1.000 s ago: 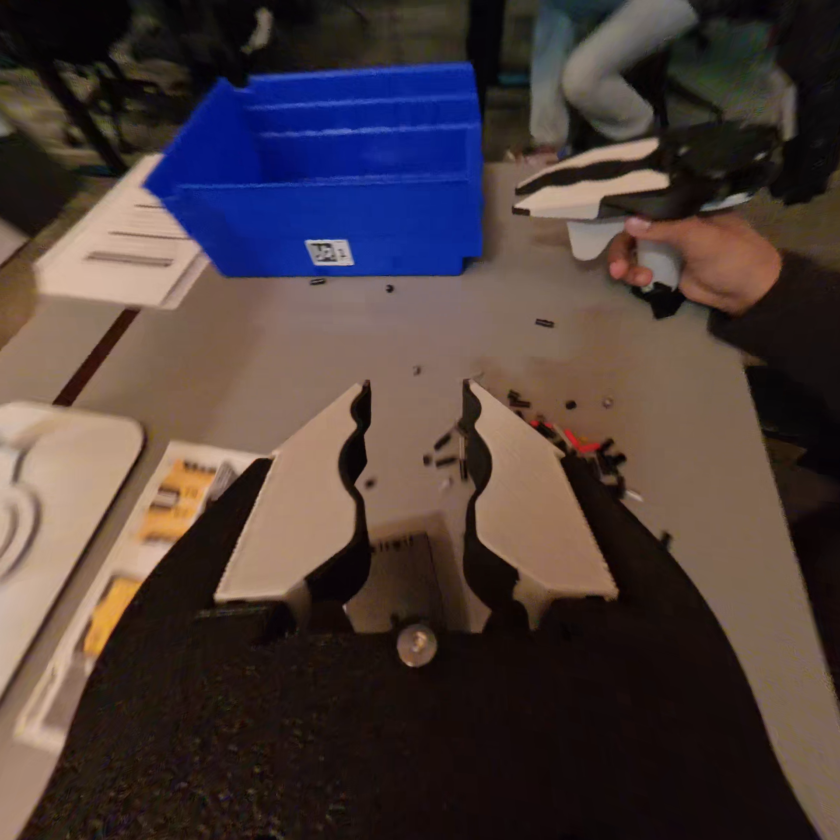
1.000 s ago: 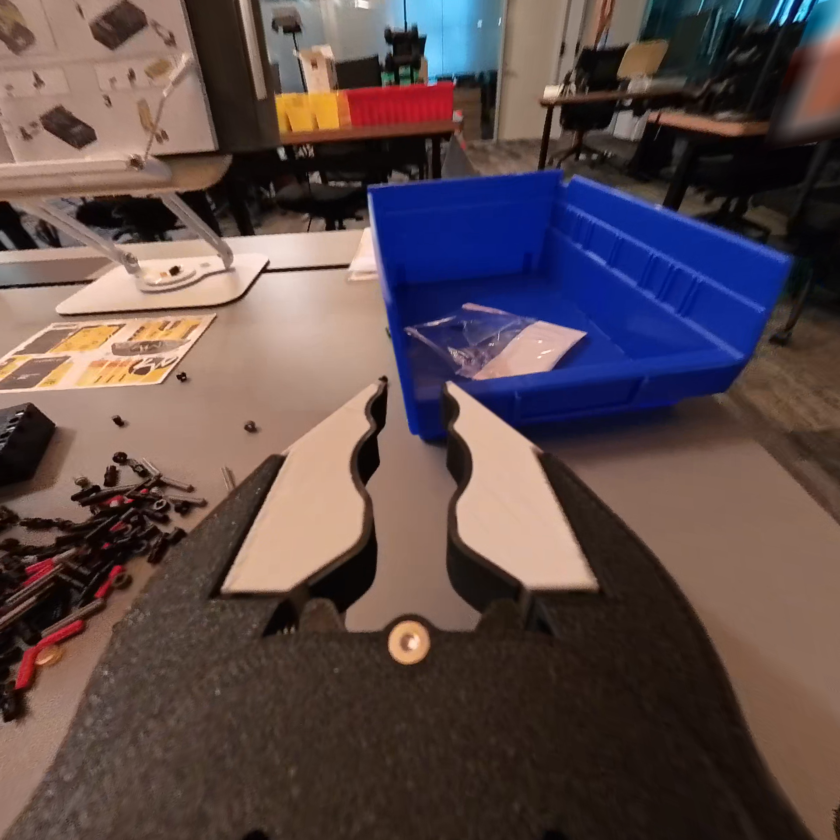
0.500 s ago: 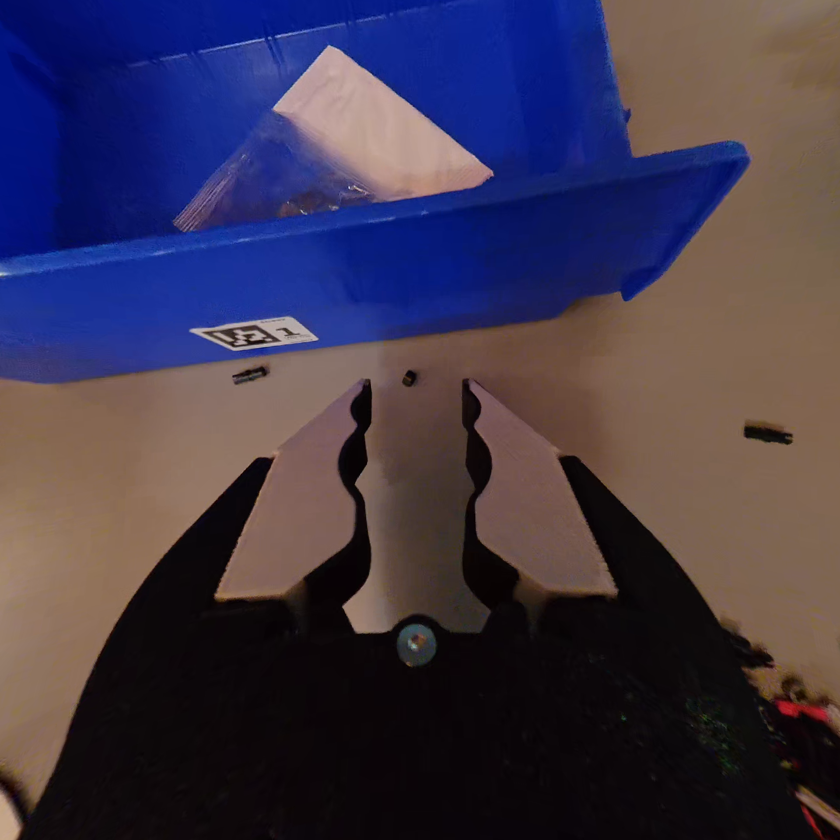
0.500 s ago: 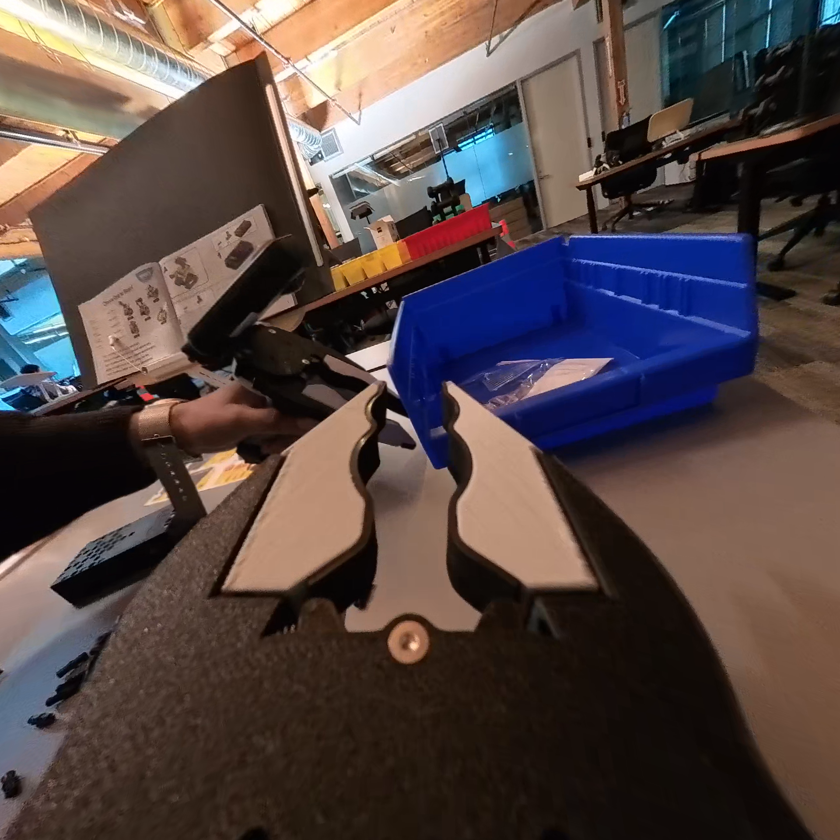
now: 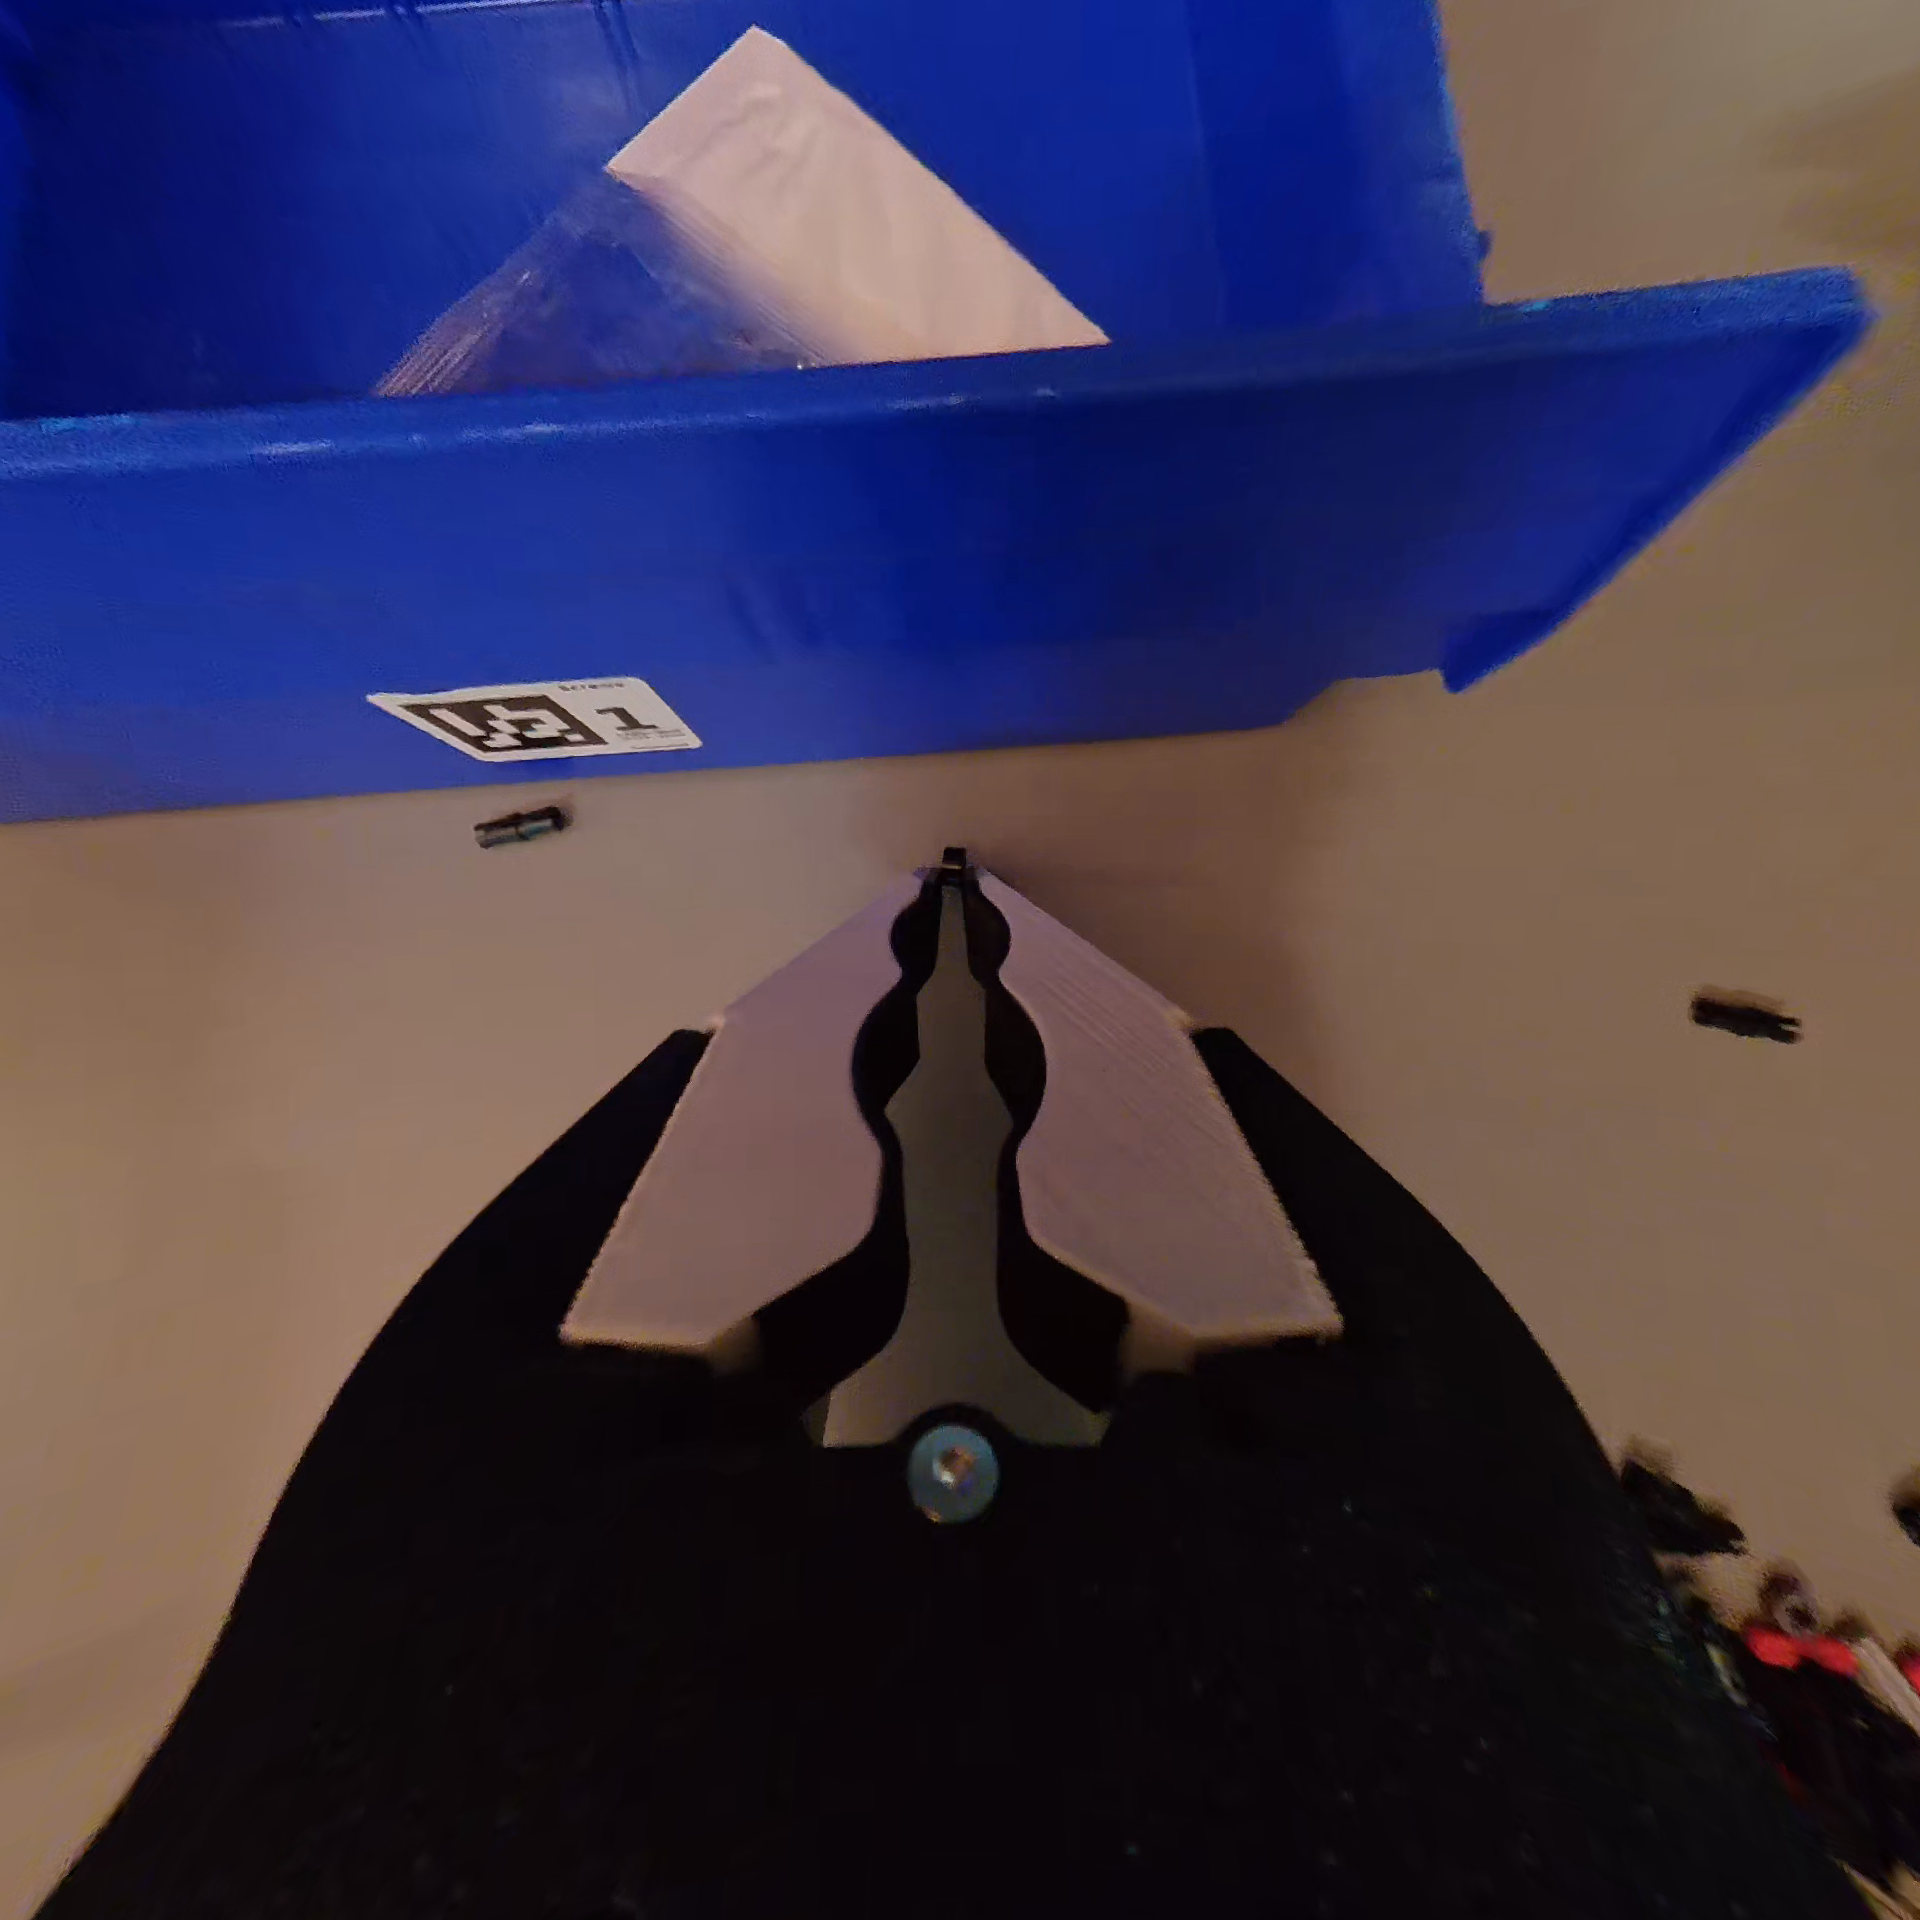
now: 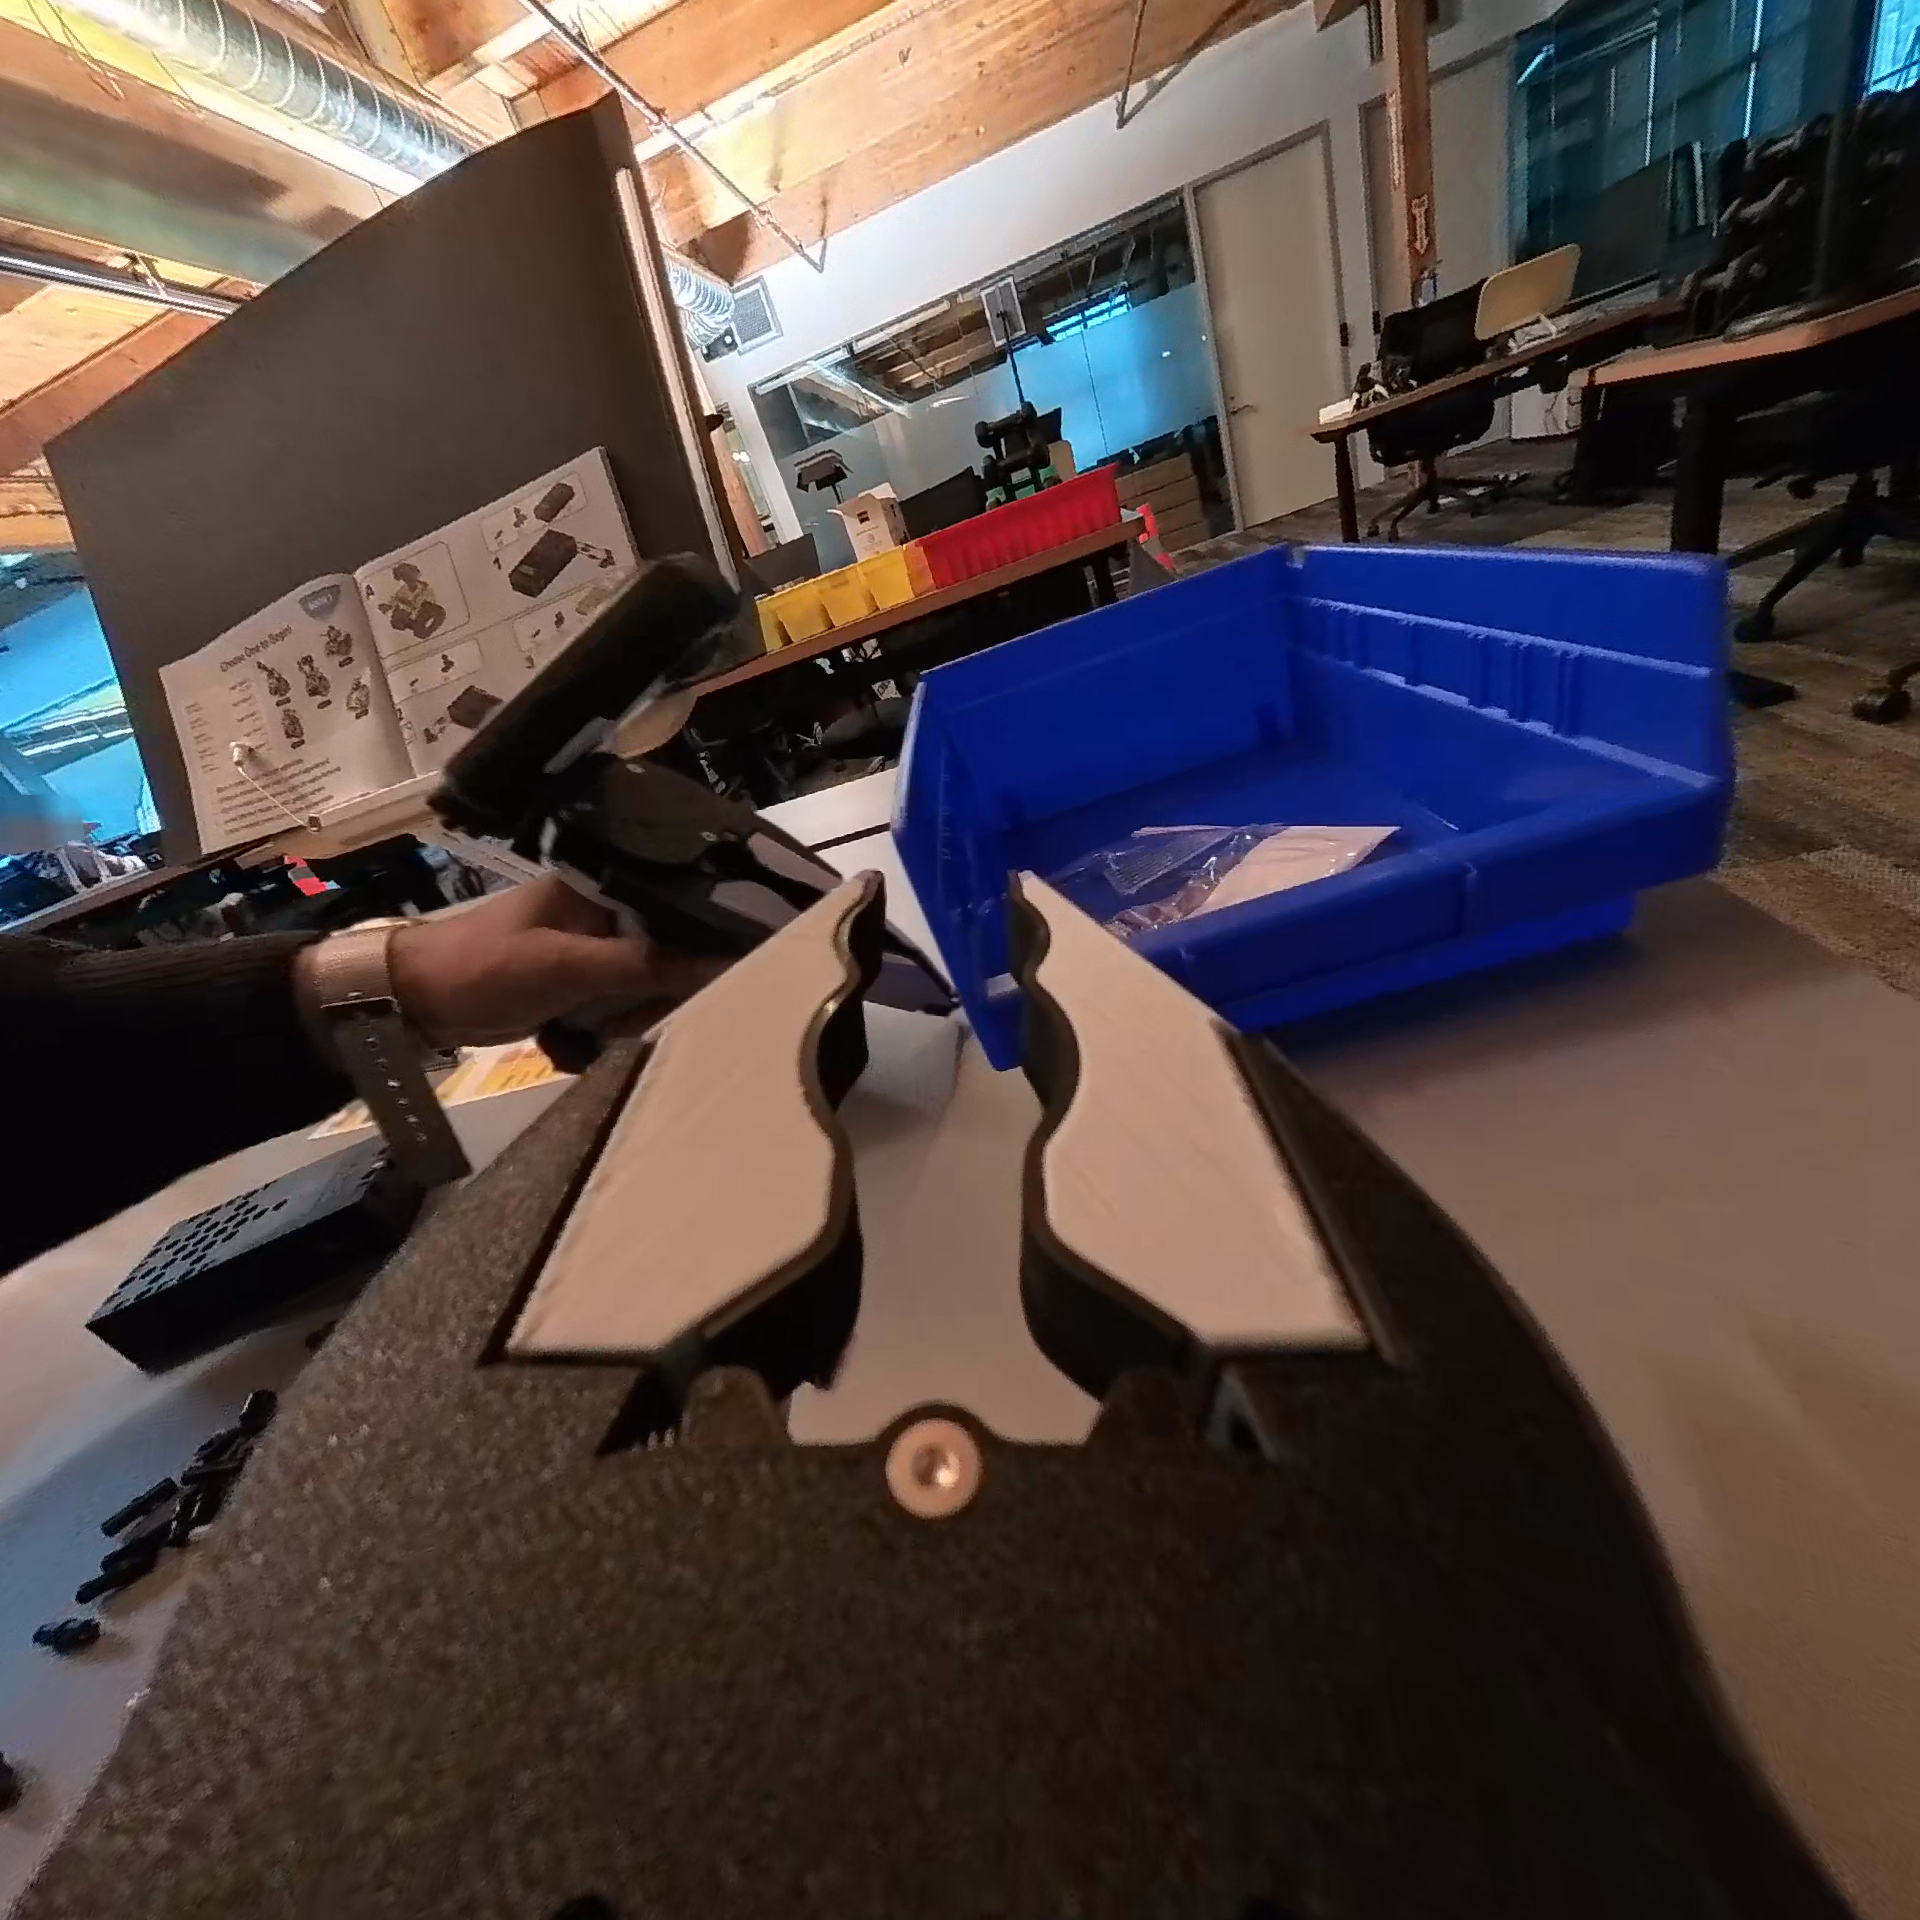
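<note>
Down on the worktop (image 5: 312, 1039), the left hand-held gripper (image 5: 951, 883) is clenched on a tiny black peg (image 5: 950, 860) just before the blue bin (image 5: 935, 540), which holds a plastic bag (image 5: 790, 270). The right hand-held gripper (image 6: 940, 894) hovers released, well apart from the bin, holding nothing.

The bin (image 5: 935, 582) is cut off left; the bag (image 5: 582, 312) half hidden; parts (image 5: 1829, 1662) blur.
</note>
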Action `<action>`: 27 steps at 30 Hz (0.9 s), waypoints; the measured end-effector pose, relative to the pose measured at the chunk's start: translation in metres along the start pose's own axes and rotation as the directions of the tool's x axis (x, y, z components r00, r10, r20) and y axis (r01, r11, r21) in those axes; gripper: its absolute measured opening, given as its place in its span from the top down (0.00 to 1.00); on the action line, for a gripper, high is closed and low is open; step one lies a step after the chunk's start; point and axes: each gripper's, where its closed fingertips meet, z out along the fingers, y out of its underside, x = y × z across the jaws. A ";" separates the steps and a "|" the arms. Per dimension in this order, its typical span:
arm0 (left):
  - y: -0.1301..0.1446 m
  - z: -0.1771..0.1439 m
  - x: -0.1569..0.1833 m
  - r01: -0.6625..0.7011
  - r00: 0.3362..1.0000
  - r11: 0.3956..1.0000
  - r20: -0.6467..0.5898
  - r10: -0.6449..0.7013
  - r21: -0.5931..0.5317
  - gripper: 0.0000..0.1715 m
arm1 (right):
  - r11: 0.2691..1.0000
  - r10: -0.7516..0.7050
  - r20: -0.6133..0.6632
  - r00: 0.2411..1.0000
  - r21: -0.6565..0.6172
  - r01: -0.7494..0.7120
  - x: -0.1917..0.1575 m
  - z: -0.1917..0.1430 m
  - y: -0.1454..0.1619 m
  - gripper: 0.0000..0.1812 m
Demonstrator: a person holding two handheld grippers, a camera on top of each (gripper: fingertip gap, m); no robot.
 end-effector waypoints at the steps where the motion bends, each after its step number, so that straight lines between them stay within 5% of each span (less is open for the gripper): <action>1: 0.000 -0.006 0.004 0.006 1.000 1.000 -0.009 -0.006 0.007 0.98 | 1.000 -0.004 0.000 1.000 -0.001 0.004 0.000 0.000 0.000 0.87; 5: 0.009 -0.042 0.040 0.004 0.997 1.000 -0.079 -0.002 0.017 0.98 | 1.000 -0.001 -0.001 1.000 -0.001 0.001 0.000 0.000 0.000 0.87; 10: 0.054 -0.095 0.092 -0.097 0.989 0.995 -0.114 0.092 -0.038 0.98 | 1.000 0.000 0.002 1.000 -0.004 0.000 0.000 0.001 0.001 0.87; 16: 0.090 -0.110 0.110 -0.023 0.989 0.995 -0.144 0.009 -0.097 0.98 | 1.000 -0.012 0.003 1.000 -0.027 0.012 -0.002 0.003 0.004 0.87; 23: 0.072 -0.101 0.087 -0.015 0.997 0.999 -0.072 0.012 -0.040 0.96 | 0.999 -0.007 0.008 1.000 -0.045 0.007 -0.002 0.006 0.006 0.87; 27: 0.034 -0.085 0.022 0.024 0.990 0.997 0.137 -0.034 0.071 0.92 | 0.999 -0.010 0.010 1.000 -0.047 0.011 -0.003 0.006 0.007 0.87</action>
